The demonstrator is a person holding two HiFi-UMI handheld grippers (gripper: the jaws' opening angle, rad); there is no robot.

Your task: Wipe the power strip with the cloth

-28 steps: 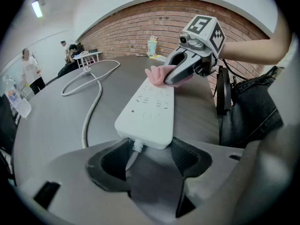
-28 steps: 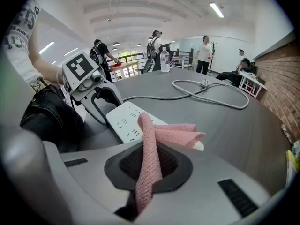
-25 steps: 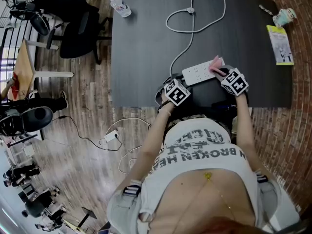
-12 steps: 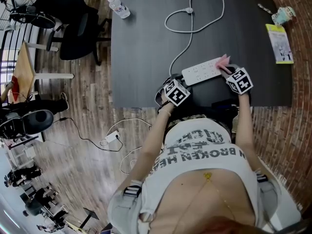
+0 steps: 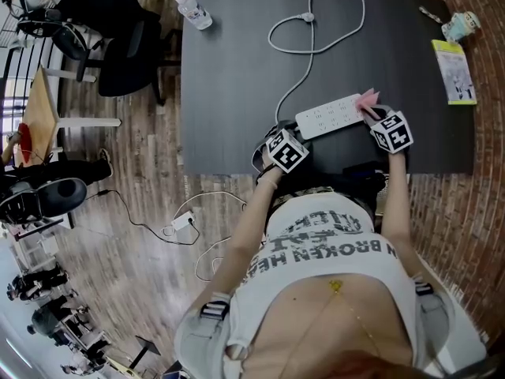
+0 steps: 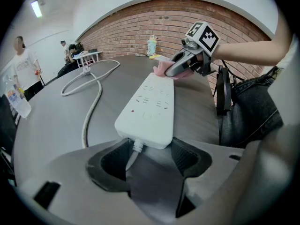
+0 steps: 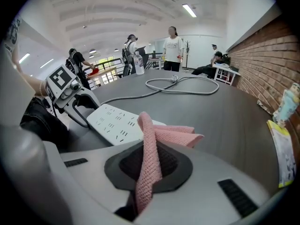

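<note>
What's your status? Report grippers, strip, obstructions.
Left gripper shut on strip, cord end. Right gripper shut on cloth, at strip's far end. Nothing in the way.

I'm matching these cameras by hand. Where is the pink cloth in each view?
Head view: pink cloth at the power strip's right end.
Left gripper view: upper centre, at the strip's far end.
Right gripper view: bottom centre, clamped in the right gripper.
Shared landmark: the white power strip.

The dark table (image 5: pixel 237 69) carries a power strip (image 5: pixel 331 115), looped cable (image 5: pixel 316 18), bottle (image 5: pixel 193 10) and booklet (image 5: pixel 454 72).
</note>
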